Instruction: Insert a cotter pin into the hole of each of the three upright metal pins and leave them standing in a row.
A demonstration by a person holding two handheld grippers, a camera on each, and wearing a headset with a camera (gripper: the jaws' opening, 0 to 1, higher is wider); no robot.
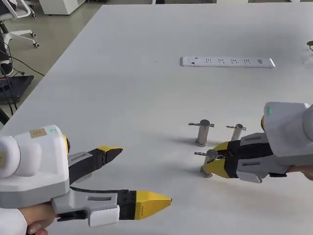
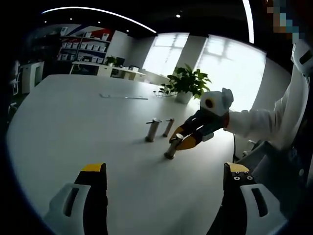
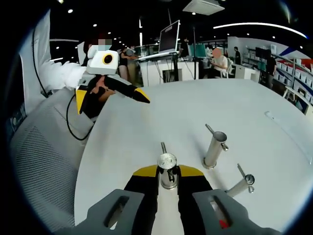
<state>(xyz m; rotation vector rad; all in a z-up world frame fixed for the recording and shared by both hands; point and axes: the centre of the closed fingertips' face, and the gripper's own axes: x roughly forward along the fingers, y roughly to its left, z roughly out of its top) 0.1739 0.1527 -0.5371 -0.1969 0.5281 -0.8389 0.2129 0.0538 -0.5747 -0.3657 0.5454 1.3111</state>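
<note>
Three upright metal pins stand on the white table (image 1: 122, 88). The far-left pin (image 1: 203, 132) and the far-right pin (image 1: 237, 131) each carry a cotter pin through the top. The nearest pin (image 1: 209, 162) has a cotter pin's tip (image 1: 200, 153) sticking out on its left. My right gripper (image 1: 216, 164) is shut on this nearest pin (image 3: 167, 172), one yellow jaw on each side. The other two pins (image 3: 215, 149) (image 3: 242, 185) stand beyond it. My left gripper (image 1: 139, 176) hangs open and holds nothing at the front left, well away from the pins (image 2: 172, 147).
A white power strip (image 1: 227, 61) lies at the back of the table. The table's left edge runs diagonally past office chairs (image 1: 14, 24) on the floor. A potted plant (image 2: 188, 83) stands beyond the table's far end in the left gripper view.
</note>
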